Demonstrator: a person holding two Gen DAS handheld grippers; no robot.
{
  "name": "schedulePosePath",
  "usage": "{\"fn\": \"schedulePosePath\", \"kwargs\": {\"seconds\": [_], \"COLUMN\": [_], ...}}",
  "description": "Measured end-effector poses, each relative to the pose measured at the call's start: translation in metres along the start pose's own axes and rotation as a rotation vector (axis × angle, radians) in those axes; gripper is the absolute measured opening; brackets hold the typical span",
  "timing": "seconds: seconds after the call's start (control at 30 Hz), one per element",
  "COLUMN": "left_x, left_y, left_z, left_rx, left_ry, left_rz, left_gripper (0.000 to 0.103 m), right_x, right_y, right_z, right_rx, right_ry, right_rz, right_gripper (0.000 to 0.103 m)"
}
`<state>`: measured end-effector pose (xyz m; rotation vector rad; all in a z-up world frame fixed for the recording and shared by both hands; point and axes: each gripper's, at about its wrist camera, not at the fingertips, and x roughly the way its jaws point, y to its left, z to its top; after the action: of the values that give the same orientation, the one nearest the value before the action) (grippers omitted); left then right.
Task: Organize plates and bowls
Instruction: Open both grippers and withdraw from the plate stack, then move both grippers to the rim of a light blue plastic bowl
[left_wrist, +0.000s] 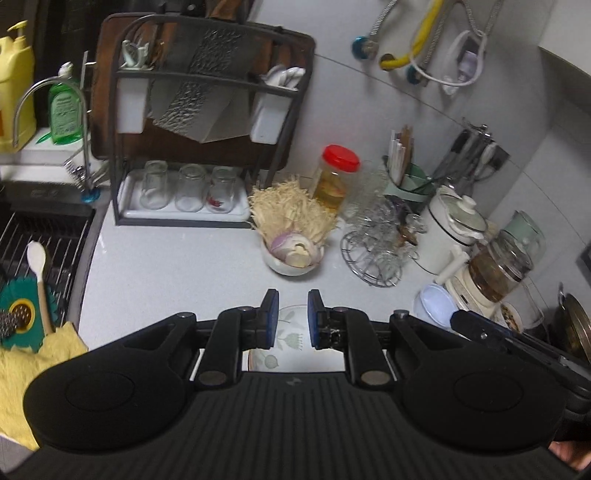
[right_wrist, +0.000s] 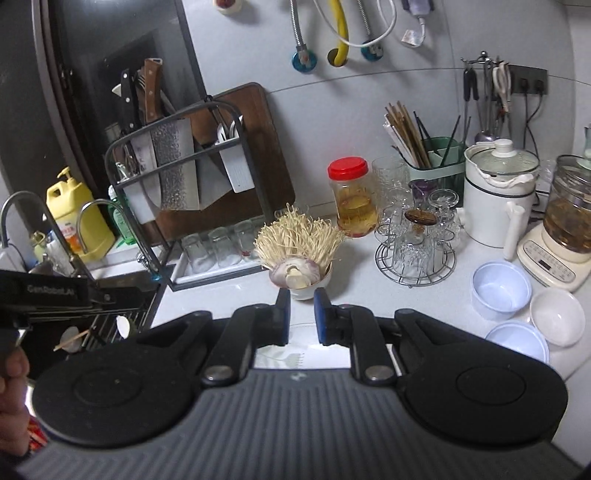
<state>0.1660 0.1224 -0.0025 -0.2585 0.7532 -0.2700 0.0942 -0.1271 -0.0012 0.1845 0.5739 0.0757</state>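
Nearest, two black hand-held grippers hover low over a pale speckled countertop, side by side. Beneath both lies a flat white ceramic plate with a faint leaf-and-flower print, mostly hidden under the tools. The left gripper has its blue-padded jaws a plate's-edge gap apart with nothing between them; the right gripper is likewise parted and empty. They seem poised over the plate to lift it, though neither touches it that I can tell.

To the right, grouped close together, sit the bowls: a translucent lilac plastic bowl, a glossy white ceramic bowl just beside it, and a second shallow lilac bowl nearer the edge. They are separate, not stacked, probably awaiting nesting.

Just beyond the grippers stands a small white bowl holding a cut purple onion and a pale bundle of enoki mushrooms. Behind it are a clear plastic jar with a red lid, a round wire rack of upturned cut glasses, and a black metal rack holding a hammered steel cleaver above inverted tumblers, so they drain. At far left, the sink.
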Motion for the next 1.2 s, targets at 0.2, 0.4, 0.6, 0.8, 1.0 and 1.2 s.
{"fn": "schedulePosePath", "kwargs": {"seconds": [0.2,0.4,0.6,0.8,1.0,1.2], "left_x": [-0.015,-0.022,-0.013,0.001,0.029,0.079], "left_y": [-0.002,-0.006,-0.026,-0.062,-0.103,-0.138], "left_z": [-0.014,-0.03,-0.043,-0.054,-0.062,-0.068], "left_rx": [0.07,0.105,0.14,0.198,0.242,0.2], "left_ry": [0.016,0.04,0.09,0.129,0.168,0.252], "left_rz": [-0.065,-0.133,-0.203,-0.262,-0.295,-0.295], "left_gripper": [0.018,0.018,0.018,0.018,0.018,0.029], "right_x": [-0.026,-0.055,-0.074,-0.087,-0.091,-0.079], "right_y": [0.018,0.025,0.009,-0.021,-0.06,-0.118], "right_z": [-0.008,-0.02,-0.04,-0.056,-0.065,-0.066], "right_rx": [-0.002,0.023,0.075,0.157,0.221,0.254], "right_ry": [-0.056,-0.085,-0.068,-0.05,-0.036,0.012], "right_rz": [-0.05,-0.098,-0.201,-0.284,-0.345,-0.372], "right_gripper": [0.017,0.017,0.017,0.017,0.017,0.027]}}
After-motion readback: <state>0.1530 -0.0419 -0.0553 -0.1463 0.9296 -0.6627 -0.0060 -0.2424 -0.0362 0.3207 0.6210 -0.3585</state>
